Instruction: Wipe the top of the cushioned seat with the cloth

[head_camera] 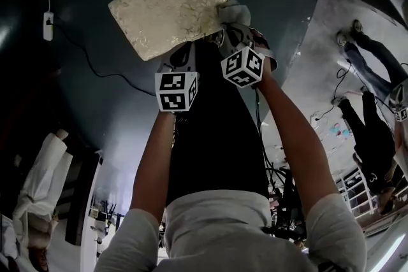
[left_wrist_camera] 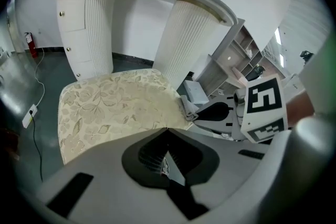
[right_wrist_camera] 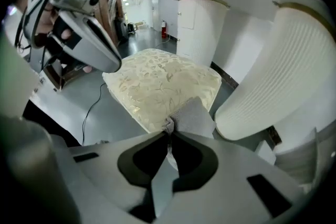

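The cushioned seat [head_camera: 169, 3], cream with a leaf pattern, lies ahead of both grippers on the dark floor. A grey cloth [head_camera: 234, 11] rests on its right edge, pinched in my right gripper [head_camera: 233, 27]. In the right gripper view the cloth [right_wrist_camera: 194, 117] bunches out from the shut right gripper [right_wrist_camera: 169, 134] onto the seat [right_wrist_camera: 163, 81]. My left gripper [head_camera: 185, 55] hangs just short of the seat's near edge. Its jaws meet in the left gripper view, left gripper [left_wrist_camera: 167, 128] above the seat [left_wrist_camera: 115, 107], with nothing seen between them. The cloth [left_wrist_camera: 187, 108] shows there at the seat's right corner.
Two white fluted pedestals [left_wrist_camera: 86, 29] [left_wrist_camera: 189, 39] under a curved white top stand right behind the seat. A power strip [head_camera: 48, 25] with a black cable lies on the floor at left. People [head_camera: 373, 130] stand at right, and one in white [head_camera: 38, 181] at left.
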Available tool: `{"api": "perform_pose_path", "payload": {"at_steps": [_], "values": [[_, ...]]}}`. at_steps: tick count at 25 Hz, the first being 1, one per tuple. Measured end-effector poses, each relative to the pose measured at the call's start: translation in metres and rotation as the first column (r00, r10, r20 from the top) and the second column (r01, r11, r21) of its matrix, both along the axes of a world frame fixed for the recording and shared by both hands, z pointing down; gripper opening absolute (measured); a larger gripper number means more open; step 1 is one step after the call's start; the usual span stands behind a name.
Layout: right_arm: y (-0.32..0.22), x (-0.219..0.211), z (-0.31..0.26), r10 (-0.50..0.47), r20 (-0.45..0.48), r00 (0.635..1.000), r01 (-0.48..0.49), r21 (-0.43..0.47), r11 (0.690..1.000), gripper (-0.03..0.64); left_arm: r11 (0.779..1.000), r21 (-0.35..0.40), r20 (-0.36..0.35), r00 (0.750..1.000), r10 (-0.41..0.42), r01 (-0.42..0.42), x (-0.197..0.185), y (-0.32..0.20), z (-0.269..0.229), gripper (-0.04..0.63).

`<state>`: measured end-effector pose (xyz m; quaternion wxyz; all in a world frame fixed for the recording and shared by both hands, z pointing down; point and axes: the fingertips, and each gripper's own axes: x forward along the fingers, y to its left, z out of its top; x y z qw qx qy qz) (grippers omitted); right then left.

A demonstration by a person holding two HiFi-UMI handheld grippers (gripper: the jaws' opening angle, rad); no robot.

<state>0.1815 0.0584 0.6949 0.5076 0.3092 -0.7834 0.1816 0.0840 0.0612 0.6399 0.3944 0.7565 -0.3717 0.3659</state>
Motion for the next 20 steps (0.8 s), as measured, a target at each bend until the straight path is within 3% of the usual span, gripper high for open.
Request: {"api": "perform_pose_path", "payload": {"at_steps": [6, 8, 10, 14, 16, 18, 20], "values": [[0.001, 0.006, -0.028, 0.179, 0.080, 0.981, -0.182, 0.036, 0.983, 0.029, 0.996, 0.074, -0.034, 0.999, -0.038, 0.041, -0.016, 0.015, -0.024, 0.015], [0.006, 0.002, -0.039, 0.252, 0.127, 0.959, -0.257, 0.022, 0.966, 0.029, 0.993, 0.106, -0.031, 0.998, -0.046, 0.049, -0.027, 0.019, -0.036, 0.015], [0.014, -0.003, -0.052, 0.365, 0.209, 0.907, -0.367, -0.030, 0.930, 0.029, 0.988, 0.151, -0.012, 0.999, -0.036, 0.037, -0.037, 0.025, -0.050, 0.015], [0.028, -0.018, -0.094, 0.591, 0.406, 0.697, -0.564, -0.198, 0.801, 0.029, 0.970, 0.219, -0.037, 0.994, -0.102, 0.107, -0.057, 0.030, -0.089, 0.015], [0.028, -0.023, -0.123, 0.625, 0.466, 0.626, -0.593, -0.237, 0.770, 0.029, 0.953, 0.259, -0.059, 0.988, -0.143, 0.154, -0.064, 0.027, -0.115, 0.015], [0.030, -0.029, -0.157, 0.610, 0.499, 0.615, -0.594, -0.216, 0.775, 0.029, 0.939, 0.303, -0.066, 0.986, -0.152, 0.165, -0.068, 0.026, -0.144, 0.015], [0.036, -0.037, -0.194, 0.573, 0.517, 0.636, -0.585, -0.160, 0.795, 0.029, 0.930, 0.330, -0.079, 0.986, -0.147, 0.165, -0.072, 0.031, -0.173, 0.015]]}}
